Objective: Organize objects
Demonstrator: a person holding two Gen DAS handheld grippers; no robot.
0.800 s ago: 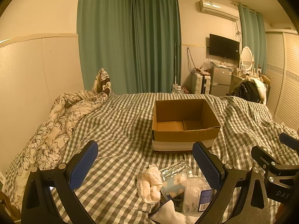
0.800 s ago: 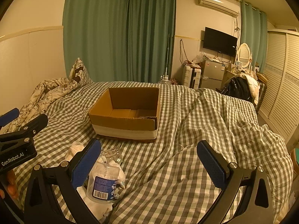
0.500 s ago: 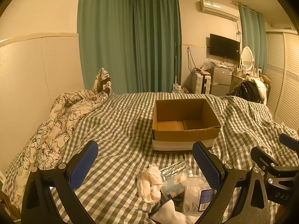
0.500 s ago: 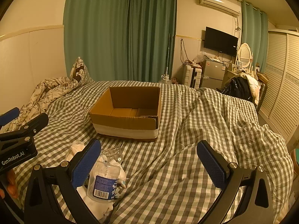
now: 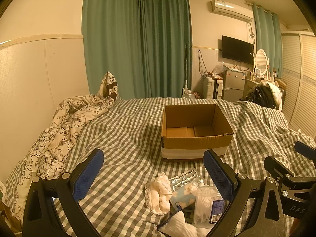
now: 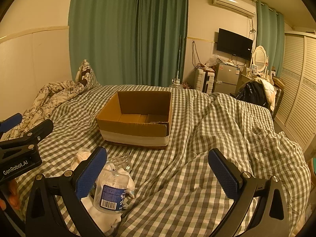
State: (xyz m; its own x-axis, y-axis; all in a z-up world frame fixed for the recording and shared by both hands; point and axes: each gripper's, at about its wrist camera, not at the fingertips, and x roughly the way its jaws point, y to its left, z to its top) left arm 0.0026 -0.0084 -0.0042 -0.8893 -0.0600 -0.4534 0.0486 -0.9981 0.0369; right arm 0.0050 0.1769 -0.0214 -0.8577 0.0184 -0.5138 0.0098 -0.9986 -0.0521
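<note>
Bed (image 5: pixel 126 130) scene: cardboard box (image 5: pixel 195 132) empty, small items (image 5: pixel 183 193) all unsorted; left gripper (image 5: pixel 154 175) and right gripper (image 6: pixel 158 171) fingers apart, holding nothing.

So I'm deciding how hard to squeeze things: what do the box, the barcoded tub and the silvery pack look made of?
Box: matte brown corrugated cardboard, raw cut edges, a white band round its base. Barcoded tub: clear, glossy plastic, white contents showing through, probably thin. Silvery pack: shiny crinkled foil, likely a blister sheet, though too small to be sure.
</note>
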